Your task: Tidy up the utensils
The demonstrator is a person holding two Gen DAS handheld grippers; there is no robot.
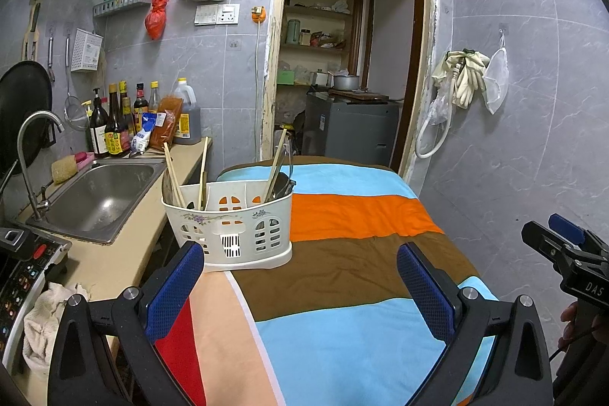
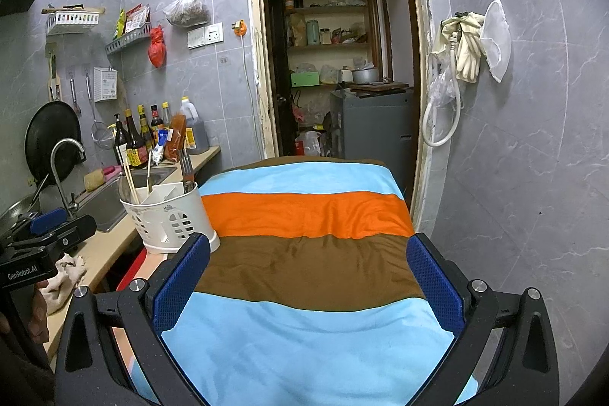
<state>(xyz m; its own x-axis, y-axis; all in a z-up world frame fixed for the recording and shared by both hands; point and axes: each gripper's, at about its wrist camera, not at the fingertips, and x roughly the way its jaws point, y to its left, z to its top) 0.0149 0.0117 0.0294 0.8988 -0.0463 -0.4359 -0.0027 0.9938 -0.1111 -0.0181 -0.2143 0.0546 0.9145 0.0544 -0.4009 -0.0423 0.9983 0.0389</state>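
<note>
I am holding my left gripper point(image 1: 298, 286) wide open with nothing in it, and my right gripper point(image 2: 308, 278) too. The white holder point(image 1: 228, 225) is sitting just ahead of my left fingers — chopsticks point(image 1: 173, 174) sticking up inside. I think I should go slowly and not bump it. Only my right view is showing a fork point(image 2: 186, 162) in there.

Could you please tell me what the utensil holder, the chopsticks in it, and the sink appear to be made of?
The utensil holder looks like cream molded plastic, slightly glossy, with cut-out vents and a printed flower motif. The chopsticks seem to be pale bamboo or wood, matte. The sink appears to be brushed stainless steel, dull grey with soft reflections.
</note>
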